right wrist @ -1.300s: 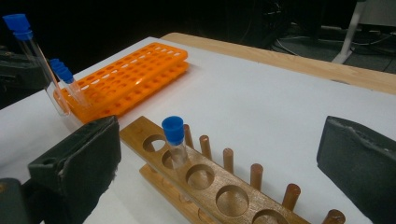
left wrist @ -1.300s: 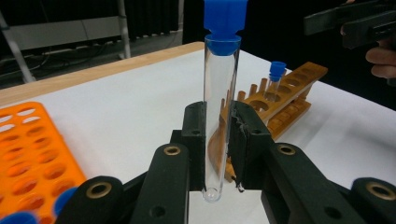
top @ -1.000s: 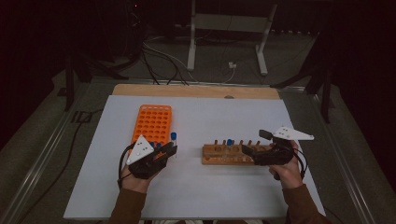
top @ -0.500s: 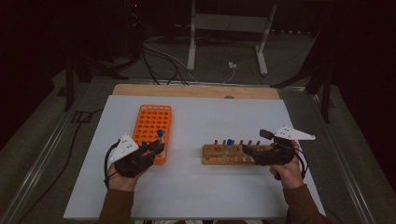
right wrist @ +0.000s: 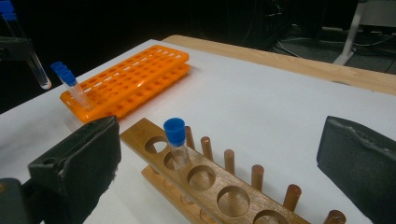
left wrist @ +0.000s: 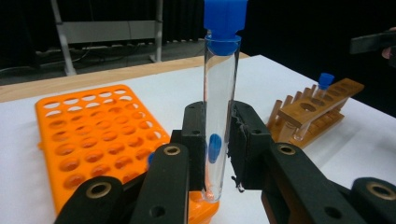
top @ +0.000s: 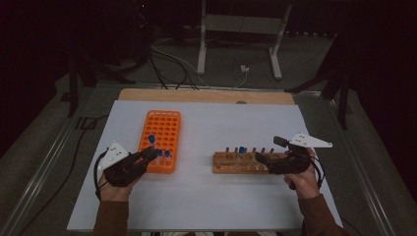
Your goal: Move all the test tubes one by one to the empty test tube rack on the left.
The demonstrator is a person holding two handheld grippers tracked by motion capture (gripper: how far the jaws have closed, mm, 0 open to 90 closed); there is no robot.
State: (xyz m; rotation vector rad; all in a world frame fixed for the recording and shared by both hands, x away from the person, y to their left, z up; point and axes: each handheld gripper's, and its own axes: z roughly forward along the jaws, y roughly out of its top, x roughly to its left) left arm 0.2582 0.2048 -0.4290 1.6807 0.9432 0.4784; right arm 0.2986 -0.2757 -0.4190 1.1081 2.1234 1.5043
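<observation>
Left gripper (left wrist: 217, 154): you are pinching a clear tube (left wrist: 218, 116) with a blue cap. It stands straight up, over the near corner of the orange rack (left wrist: 88, 140).
Slip risk: you hold the tube low down, so the tall top could tip. Squeeze softly, or the tube may crack.
Orange rack risk: two capped tubes (top: 162, 156) already stand at its near end. Come down crooked and you could bump them, or hit the rack between holes and push it along the worktop (top: 206, 196).
Right gripper (right wrist: 217, 163): its pads are spread wide around the end of the wooden rack (right wrist: 205, 182), not pinching anything.
Wooden rack risk: one capped tube (right wrist: 177, 140) stands there. Jerk that hand and it could topple.
</observation>
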